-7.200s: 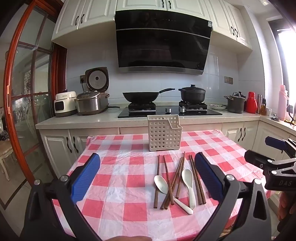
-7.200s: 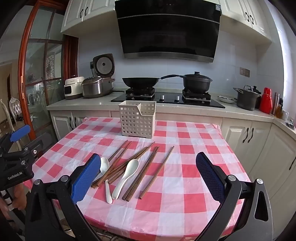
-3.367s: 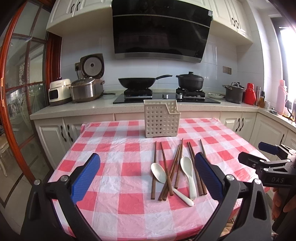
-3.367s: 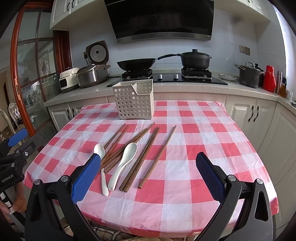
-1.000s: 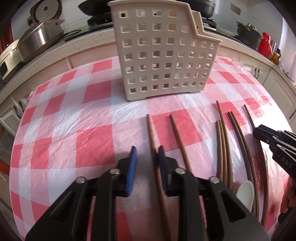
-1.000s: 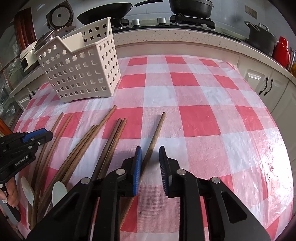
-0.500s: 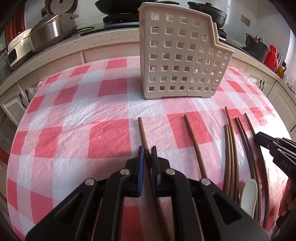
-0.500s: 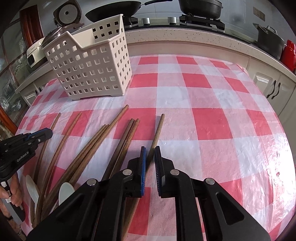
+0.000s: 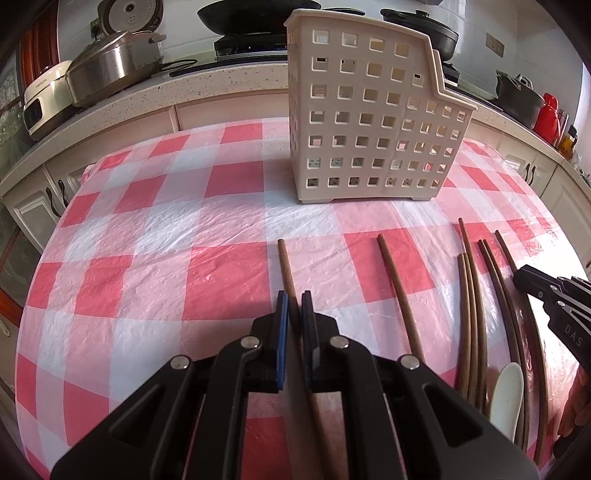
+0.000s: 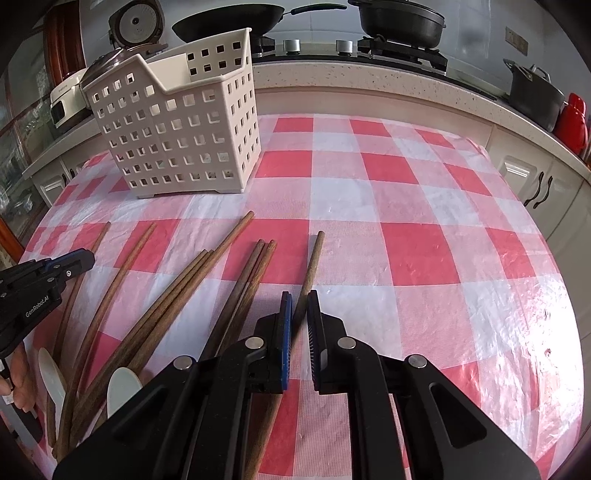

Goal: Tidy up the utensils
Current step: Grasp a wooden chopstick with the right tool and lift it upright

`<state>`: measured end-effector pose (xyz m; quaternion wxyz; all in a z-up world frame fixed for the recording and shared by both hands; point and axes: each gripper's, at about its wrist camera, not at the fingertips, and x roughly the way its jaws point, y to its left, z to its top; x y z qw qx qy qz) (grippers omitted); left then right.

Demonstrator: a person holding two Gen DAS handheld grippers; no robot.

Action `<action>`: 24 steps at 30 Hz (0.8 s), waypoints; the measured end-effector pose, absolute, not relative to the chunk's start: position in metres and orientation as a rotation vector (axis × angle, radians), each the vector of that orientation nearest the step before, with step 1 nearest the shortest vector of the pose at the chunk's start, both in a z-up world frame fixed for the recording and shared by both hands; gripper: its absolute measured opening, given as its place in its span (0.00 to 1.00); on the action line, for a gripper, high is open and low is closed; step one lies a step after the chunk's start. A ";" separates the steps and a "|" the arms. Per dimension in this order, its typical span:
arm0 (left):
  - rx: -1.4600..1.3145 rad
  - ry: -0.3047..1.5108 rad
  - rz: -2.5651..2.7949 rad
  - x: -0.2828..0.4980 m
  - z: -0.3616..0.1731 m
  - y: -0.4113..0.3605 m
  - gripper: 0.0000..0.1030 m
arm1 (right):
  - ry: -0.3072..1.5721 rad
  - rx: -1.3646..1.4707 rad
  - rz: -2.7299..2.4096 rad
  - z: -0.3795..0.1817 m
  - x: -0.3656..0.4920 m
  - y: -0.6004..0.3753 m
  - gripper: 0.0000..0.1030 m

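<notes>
A cream perforated utensil basket (image 9: 373,122) stands upright at the far side of the checked table; it also shows in the right wrist view (image 10: 177,125). Several brown chopsticks and two white spoons (image 9: 508,391) lie in front of it. My left gripper (image 9: 294,299) is shut on the leftmost chopstick (image 9: 286,266), low at the cloth. My right gripper (image 10: 300,299) is shut on the rightmost chopstick (image 10: 313,258). Each gripper shows at the edge of the other's view, the right one (image 9: 554,299) and the left one (image 10: 44,277).
The red and white checked tablecloth (image 9: 155,258) covers the table. Behind it runs a counter (image 10: 369,79) with a rice cooker (image 9: 110,70), a wok, a black pot (image 10: 402,16) and red flasks (image 10: 572,122). The loose chopstick pile (image 10: 147,314) lies between the grippers.
Both grippers came down from above the table to the chopsticks. Their jaws narrowed over the last second and now grip one chopstick each.
</notes>
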<state>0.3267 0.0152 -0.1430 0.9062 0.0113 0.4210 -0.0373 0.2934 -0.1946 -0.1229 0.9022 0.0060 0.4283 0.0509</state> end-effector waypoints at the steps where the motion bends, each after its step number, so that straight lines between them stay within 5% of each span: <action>1: 0.014 0.868 -0.077 0.326 -0.143 0.017 0.06 | 0.885 0.024 0.108 -0.123 0.294 -0.196 0.08; 24: -0.039 0.550 -0.092 0.230 -0.033 0.032 0.06 | 0.571 0.081 0.212 -0.019 0.224 -0.189 0.06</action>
